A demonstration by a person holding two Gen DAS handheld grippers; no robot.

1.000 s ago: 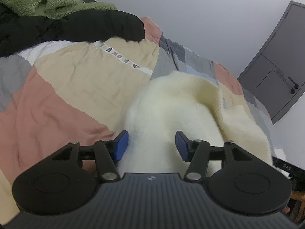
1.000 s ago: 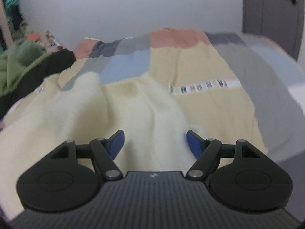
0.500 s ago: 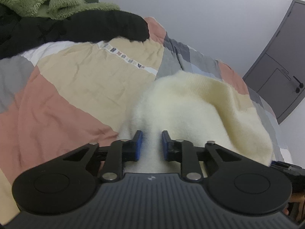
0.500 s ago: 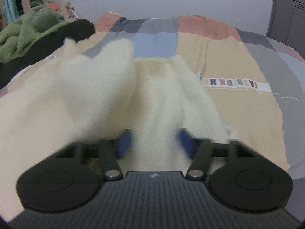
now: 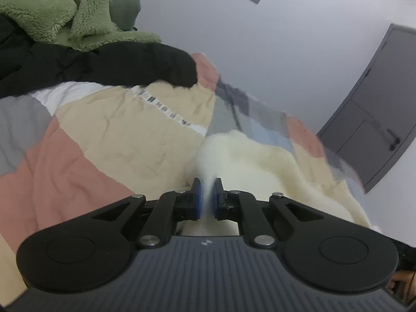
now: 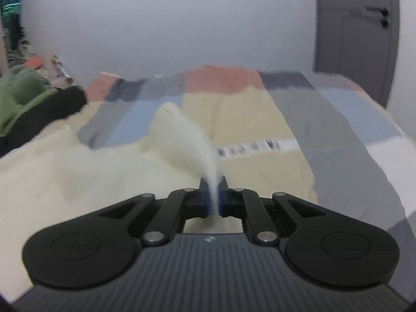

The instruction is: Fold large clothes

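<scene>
The cream, fuzzy knitted sweater (image 5: 273, 171) lies spread across the bed's patchwork quilt of beige, salmon, grey and blue blocks (image 5: 109, 140), near the bed's middle, and I have it gripped in 2 places. My left tongs (image 5: 206, 195) are pinched tight on a raised ridge of its knit, blue pads almost meeting with the fabric between. My right tongs (image 6: 214, 195) are clamped the same way on another bunched peak, from which a ribbed end, probably a cuff or hem, flares up and away.

Both grips look thin to me: only a narrow wedge of loose knit sits between the pads, so a quick lift could let it slide out. The wool also stretches, so pulling the 2 points unevenly may skew the fold. I cannot tell whether I hold 1 layer or 2.

Further out, a black garment (image 5: 109, 65) and a green fleece heap (image 5: 59, 7) sit at the bed's far left edge, well apart from the sweater.
</scene>
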